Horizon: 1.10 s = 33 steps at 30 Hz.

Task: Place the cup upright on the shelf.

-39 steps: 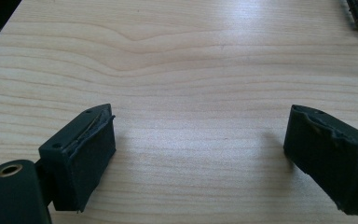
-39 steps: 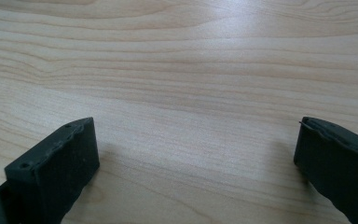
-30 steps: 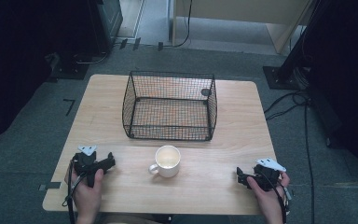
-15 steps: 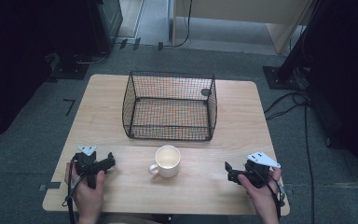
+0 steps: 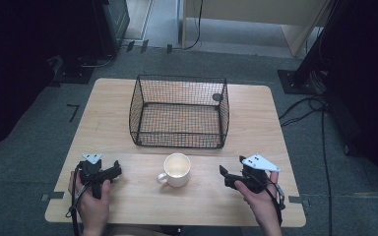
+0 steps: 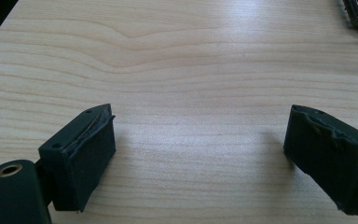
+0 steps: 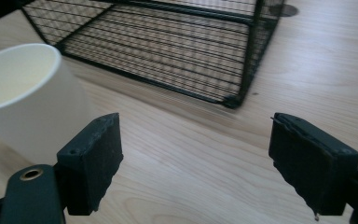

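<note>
1. Grey carpet and dark equipment are surrounding a pale wooden desk (image 5: 128, 206), where a person is sitting at the near edge with a gripper in each hand.
2. Near the near left corner, the left gripper (image 5: 109, 172) is resting on the wood with its jaws spread wide and nothing between them; the left gripper view is showing bare grain (image 6: 196, 140) ahead of it. It is sitting just where it sat a second ago.
3. At the middle of the near edge, a white mug (image 5: 176, 169) is standing upright and empty, its handle pointing toward the left gripper, well apart from both grippers.
4. Behind the mug, toward the far edge, a black wire basket (image 5: 179, 142) is standing empty.
5. Toward the near right corner, the right gripper (image 5: 225, 176) is the one changing: over the last second it has been travelling inward from the right edge toward the mug, and its jaws have just been narrowing a little, with nothing between them. They are released and gripping nothing.
6. In the right gripper view the mug (image 7: 28, 93) is sitting off to the left of the jaws, not yet between them.
7. Judging from this, the right hand is starting a reach for the mug, probably to move it into the basket; the grasp itself is not yet made.
</note>
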{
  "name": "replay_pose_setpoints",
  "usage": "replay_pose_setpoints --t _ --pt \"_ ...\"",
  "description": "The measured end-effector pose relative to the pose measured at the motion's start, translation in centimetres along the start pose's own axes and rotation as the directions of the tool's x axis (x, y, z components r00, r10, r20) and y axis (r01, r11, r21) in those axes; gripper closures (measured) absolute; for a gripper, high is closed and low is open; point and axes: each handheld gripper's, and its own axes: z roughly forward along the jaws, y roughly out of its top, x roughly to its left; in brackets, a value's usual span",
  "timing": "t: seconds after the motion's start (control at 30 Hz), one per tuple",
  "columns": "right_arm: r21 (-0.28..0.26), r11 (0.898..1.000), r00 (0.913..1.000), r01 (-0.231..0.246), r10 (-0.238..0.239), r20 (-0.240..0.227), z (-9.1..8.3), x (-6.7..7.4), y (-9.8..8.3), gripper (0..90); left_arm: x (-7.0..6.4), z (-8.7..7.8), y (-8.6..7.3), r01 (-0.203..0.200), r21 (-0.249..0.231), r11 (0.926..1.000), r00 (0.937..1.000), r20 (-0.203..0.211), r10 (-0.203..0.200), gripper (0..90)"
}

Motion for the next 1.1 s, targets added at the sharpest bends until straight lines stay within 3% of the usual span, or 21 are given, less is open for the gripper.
replay_pose_setpoints --t 0.13,0.3,0.4,0.53,0.7,0.87,1.1 --pt "-0.007 1.0 0.9983 0.022 -0.022 -0.054 0.7 1.4 0.8 23.6 0.0 0.0 0.0 0.0 0.0 1.0 1.0 0.0 0.0 9.2" --pt "-0.02 1.0 0.9945 0.014 -0.016 -0.103 1.2 2.5 1.4 27.5 0.0 0.0 0.0 -0.001 0.0 1.0 1.0 0.001 0.001 9.2" --pt "-0.015 1.0 0.993 0.02 -0.022 -0.116 1.5 2.9 1.6 28.4 0.0 0.0 0.0 -0.001 0.0 1.0 1.0 0.002 0.001 9.2" --pt "-0.03 1.0 0.9903 0.007 -0.011 -0.138 2.2 4.0 2.2 43.0 0.0 0.0 0.0 -0.003 0.0 1.0 1.0 0.004 0.003 9.2" --pt "-0.045 0.999 0.9865 0.017 -0.024 -0.162 2.7 4.7 2.5 45.9 0.0 0.0 0.0 -0.004 -0.001 1.0 1.0 0.004 0.004 9.2" --pt "-0.049 0.998 0.9744 0.024 -0.035 -0.222 3.3 5.4 2.9 53.5 0.0 0.0 0.0 -0.005 0.0 1.0 1.0 0.005 0.005 9.2" --pt "-0.032 0.998 0.9716 0.056 -0.062 -0.228 4.4 6.4 3.1 54.9 0.0 0.0 0.0 -0.005 -0.001 1.0 1.0 0.006 0.005 9.1"
